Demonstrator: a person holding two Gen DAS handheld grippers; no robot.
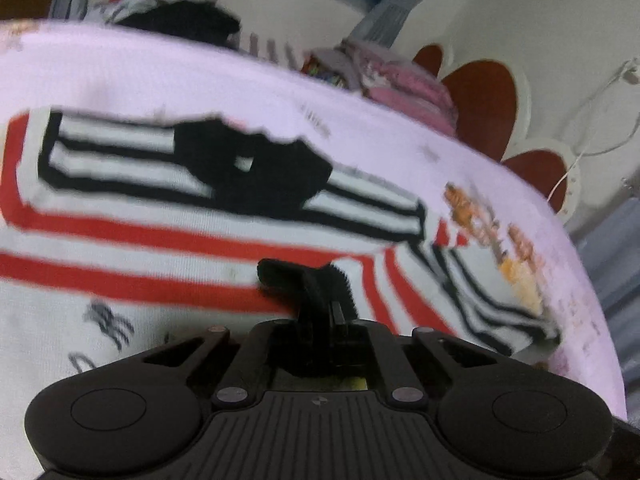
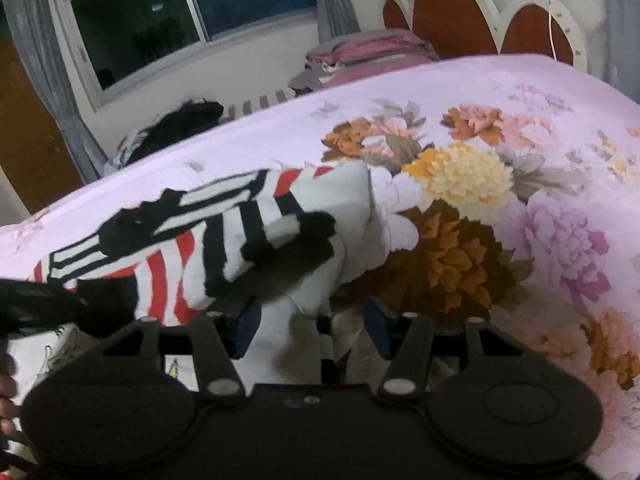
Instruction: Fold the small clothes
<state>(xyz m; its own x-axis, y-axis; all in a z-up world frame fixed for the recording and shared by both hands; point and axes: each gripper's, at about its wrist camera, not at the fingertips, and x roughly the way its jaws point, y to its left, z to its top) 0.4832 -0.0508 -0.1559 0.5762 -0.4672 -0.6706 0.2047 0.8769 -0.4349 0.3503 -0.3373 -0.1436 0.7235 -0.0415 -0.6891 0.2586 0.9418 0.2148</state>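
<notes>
While left tongs (image 1: 304,276) pinch striped garment (image 1: 160,240), right tongs (image 2: 310,320) half-open around its white edge.

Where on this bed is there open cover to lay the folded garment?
The floral bedspread lies bare right of the striped garment, up to the headboard. The far edge is crowded: dark clothes pile, pink folded bedding.

striped garment (image 1: 224,236) blurred (left edge cut off)
</notes>
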